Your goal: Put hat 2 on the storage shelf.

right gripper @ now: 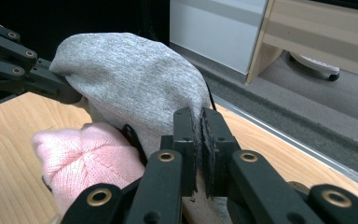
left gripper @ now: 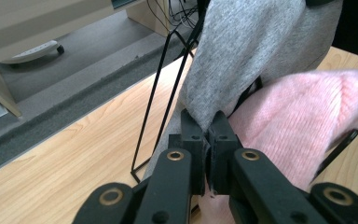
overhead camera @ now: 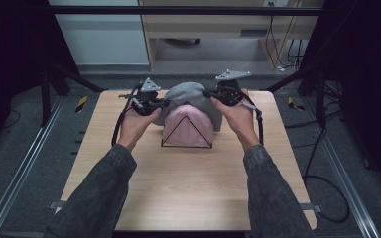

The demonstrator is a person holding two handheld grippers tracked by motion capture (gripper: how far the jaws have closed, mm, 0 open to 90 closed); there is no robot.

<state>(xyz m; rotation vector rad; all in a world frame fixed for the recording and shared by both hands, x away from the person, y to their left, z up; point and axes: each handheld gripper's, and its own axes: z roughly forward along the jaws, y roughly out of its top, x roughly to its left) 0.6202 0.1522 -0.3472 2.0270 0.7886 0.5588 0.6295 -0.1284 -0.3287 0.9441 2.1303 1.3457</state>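
Note:
A grey knit hat point(overhead camera: 188, 94) hangs stretched between my two grippers over a black wire stand point(overhead camera: 186, 133) near the table's far edge. A pink knit hat point(overhead camera: 191, 126) sits on the front part of that stand, just below the grey one. My left gripper point(overhead camera: 155, 102) is shut on the grey hat's left edge; in the left gripper view the grey hat point(left gripper: 242, 51) is pinched in the left gripper point(left gripper: 209, 122), with the pink hat point(left gripper: 303, 121) beside it. My right gripper point(overhead camera: 217, 96) is shut on the right edge, the grey hat point(right gripper: 130, 79) caught in the right gripper point(right gripper: 200, 119) above the pink hat point(right gripper: 88, 154).
The wooden table point(overhead camera: 188, 188) has bare surface in front of the stand. Beyond its far edge lie grey floor, a pale wooden cabinet point(overhead camera: 218, 25) and trailing cables point(overhead camera: 283, 49). Dark frame posts and rails stand along both sides.

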